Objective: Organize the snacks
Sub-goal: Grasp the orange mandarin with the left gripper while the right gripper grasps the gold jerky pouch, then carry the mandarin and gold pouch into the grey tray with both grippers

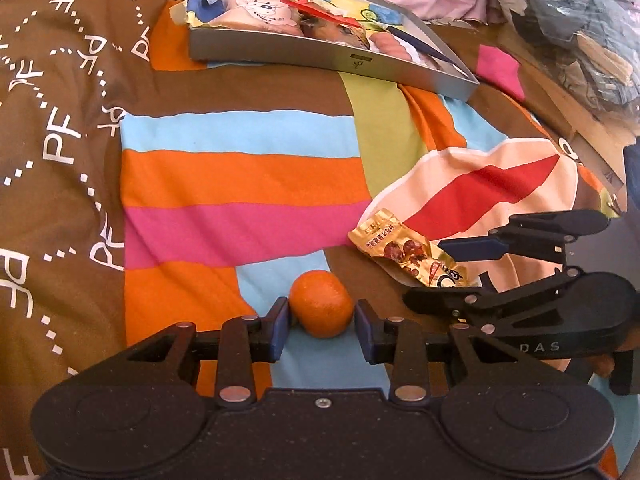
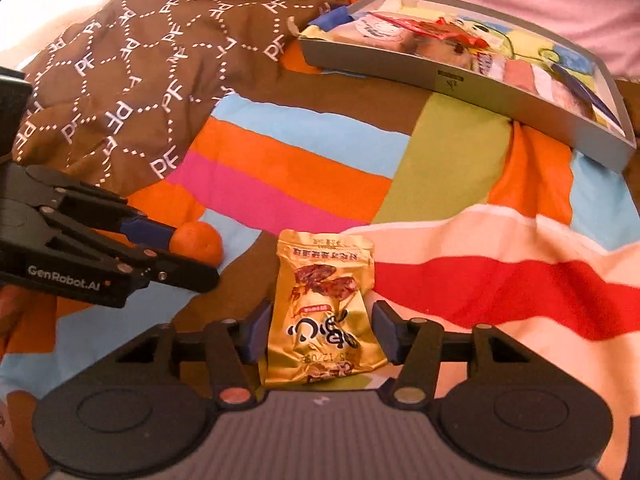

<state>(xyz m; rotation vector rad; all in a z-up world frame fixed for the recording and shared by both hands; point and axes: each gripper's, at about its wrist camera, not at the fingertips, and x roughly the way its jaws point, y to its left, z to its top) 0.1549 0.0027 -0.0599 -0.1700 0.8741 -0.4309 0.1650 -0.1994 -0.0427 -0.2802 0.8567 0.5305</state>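
Observation:
A small orange (image 1: pixel 322 300) rests on the striped bedding between the blue pads of my left gripper (image 1: pixel 322 320), which press on both its sides. In the right wrist view the same orange (image 2: pixel 200 240) shows at the left gripper's (image 2: pixel 192 256) tips. A crumpled gold snack packet (image 2: pixel 324 300) sits between the pads of my right gripper (image 2: pixel 322 336), which is shut on its lower half. From the left wrist view that packet (image 1: pixel 400 248) lies on a pink and red patch, with the right gripper (image 1: pixel 426 274) clamped on its near end.
A shallow grey box (image 1: pixel 320 56) holding several snack packets lies at the far side of the bed, also seen as the grey box (image 2: pixel 400 68). A brown quilt (image 2: pixel 120 80) is bunched up at the left. Piled clothes (image 1: pixel 580 20) fill the far right.

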